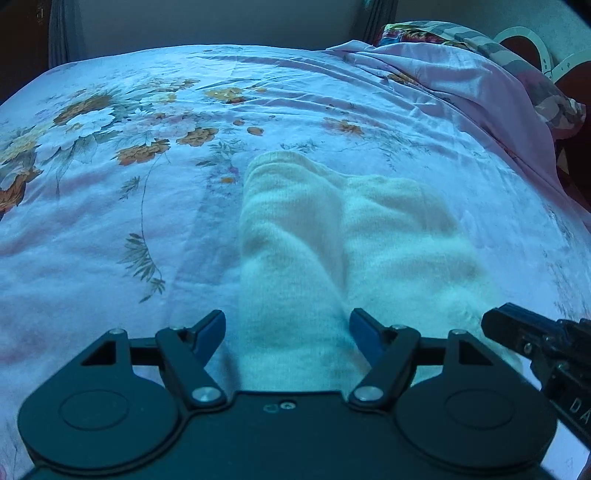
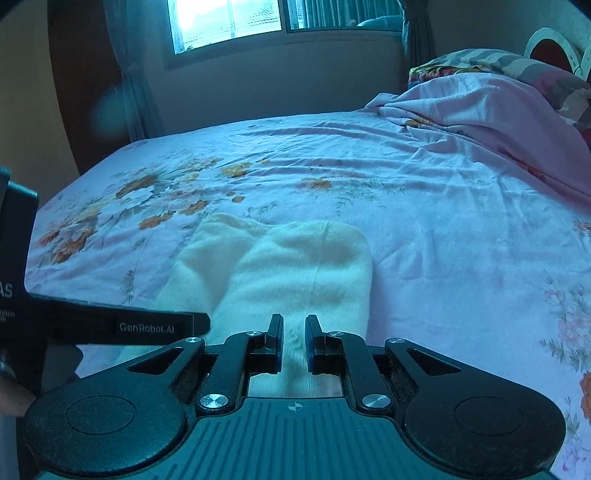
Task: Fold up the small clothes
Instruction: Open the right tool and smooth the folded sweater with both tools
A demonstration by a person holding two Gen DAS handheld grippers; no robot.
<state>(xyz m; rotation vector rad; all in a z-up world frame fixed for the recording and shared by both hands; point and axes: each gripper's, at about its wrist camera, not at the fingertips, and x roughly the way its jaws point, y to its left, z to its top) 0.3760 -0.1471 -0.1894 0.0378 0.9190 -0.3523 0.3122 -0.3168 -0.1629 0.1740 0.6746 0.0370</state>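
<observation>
A small cream knit garment [image 1: 332,229] with two leg-like parts lies on the floral bed sheet [image 1: 110,221]; it also shows in the right wrist view [image 2: 295,266]. My left gripper [image 1: 287,328] is open, its blue-padded fingers on either side of the garment's left part at its near end. My right gripper [image 2: 294,332] is nearly closed, pinching the near edge of the garment's right part between its fingers. The right gripper's body shows at the lower right of the left wrist view [image 1: 535,339]. The left gripper's body shows at the left of the right wrist view [image 2: 110,325].
A bunched pink sheet [image 2: 480,110] and a patterned pillow [image 2: 480,62] lie at the bed's far right by the headboard [image 2: 550,48]. A window [image 2: 258,18] and wall stand beyond the bed's far edge.
</observation>
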